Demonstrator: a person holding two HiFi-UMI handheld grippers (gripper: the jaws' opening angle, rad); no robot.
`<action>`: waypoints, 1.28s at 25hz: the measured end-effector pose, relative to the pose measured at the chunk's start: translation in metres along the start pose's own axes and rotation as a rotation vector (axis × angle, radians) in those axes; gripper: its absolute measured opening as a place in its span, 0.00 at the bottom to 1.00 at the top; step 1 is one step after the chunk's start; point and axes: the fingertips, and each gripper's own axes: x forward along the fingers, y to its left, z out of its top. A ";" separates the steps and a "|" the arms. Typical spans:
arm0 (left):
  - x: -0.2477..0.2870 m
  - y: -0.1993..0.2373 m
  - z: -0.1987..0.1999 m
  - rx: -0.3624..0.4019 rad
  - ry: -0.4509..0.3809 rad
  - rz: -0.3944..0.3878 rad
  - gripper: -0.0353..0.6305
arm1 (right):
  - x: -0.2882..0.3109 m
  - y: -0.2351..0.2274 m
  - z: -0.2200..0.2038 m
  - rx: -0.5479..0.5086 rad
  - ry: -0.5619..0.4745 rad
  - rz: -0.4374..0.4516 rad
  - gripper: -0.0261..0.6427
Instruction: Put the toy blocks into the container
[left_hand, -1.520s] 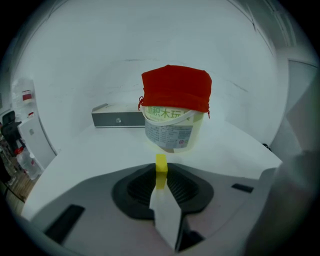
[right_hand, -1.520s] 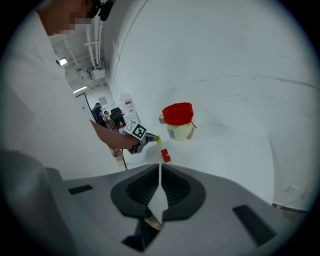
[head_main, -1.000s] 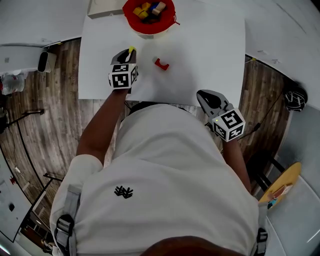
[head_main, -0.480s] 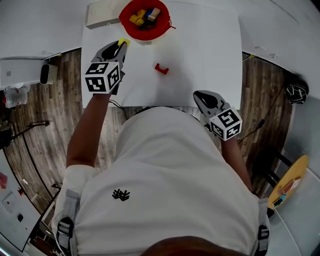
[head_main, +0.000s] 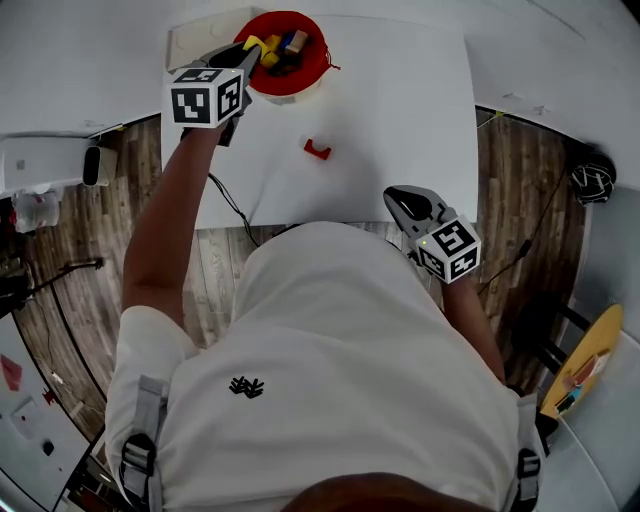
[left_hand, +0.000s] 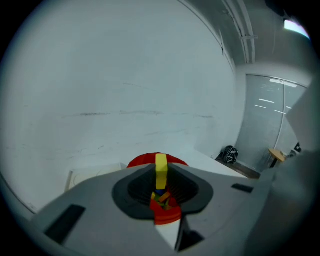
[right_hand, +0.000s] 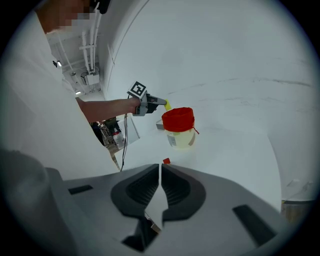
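The white table (head_main: 400, 110) carries a round red-topped pale plastic container (head_main: 316, 66), which sits just ahead of and below the left gripper (head_main: 250, 50). That gripper's jaws pinch a slim yellow toy block (left_hand: 161, 170), held upright at the container's near rim. This looks like the drop-off step, and the next move calls for parting the jaws once the block is above the opening. The right gripper (head_main: 398, 203) hovers with its jaws pressed together and nothing in them. A small red arch-shaped block (head_main: 318, 150) waits ahead of it.
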 end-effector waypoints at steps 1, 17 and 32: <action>0.008 0.002 0.001 0.002 0.013 0.000 0.16 | -0.002 -0.001 0.000 0.001 -0.003 -0.002 0.06; 0.084 0.013 -0.030 0.164 0.350 0.022 0.16 | -0.027 -0.024 -0.014 0.056 -0.028 -0.028 0.06; 0.096 0.010 -0.064 0.367 0.665 0.056 0.16 | -0.032 -0.040 -0.021 0.088 -0.046 -0.017 0.06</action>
